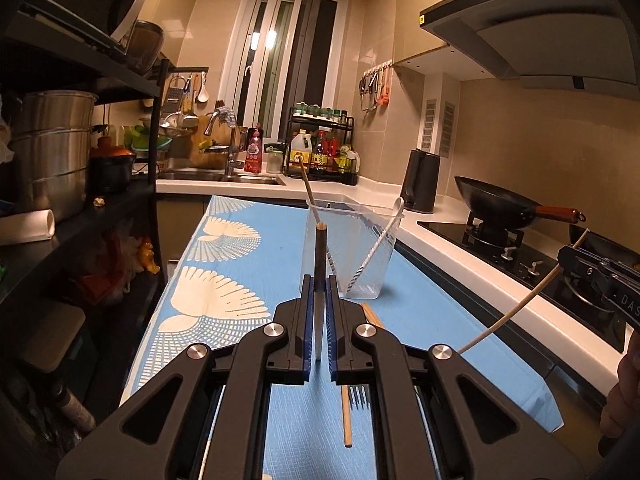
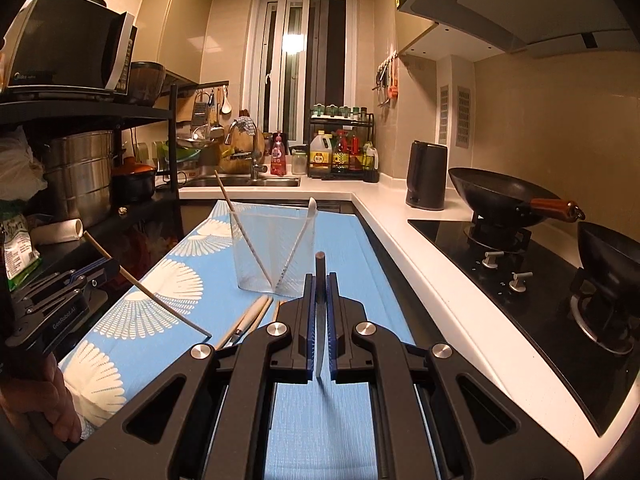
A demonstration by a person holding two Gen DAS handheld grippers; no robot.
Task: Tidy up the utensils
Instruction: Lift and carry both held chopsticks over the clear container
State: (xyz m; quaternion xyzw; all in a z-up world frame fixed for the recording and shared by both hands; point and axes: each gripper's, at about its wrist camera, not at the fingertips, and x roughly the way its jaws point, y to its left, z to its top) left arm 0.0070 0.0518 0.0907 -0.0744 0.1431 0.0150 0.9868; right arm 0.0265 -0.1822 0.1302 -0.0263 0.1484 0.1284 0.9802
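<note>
Left gripper point(image 1: 319, 292): jaws clamped on a chopstick point(image 1: 320, 264), frame centre. Right gripper point(image 2: 319, 292): jaws clamped on another chopstick point(image 2: 319, 276). Clear container point(image 1: 352, 252), centre of desk point(image 1: 248, 264).

Both the left gripper point(image 1: 319, 280) and right gripper point(image 2: 319, 280) are matte black linkages with round silver pivot screws and blue ribbed pads; white lettering marks their sides.
</note>
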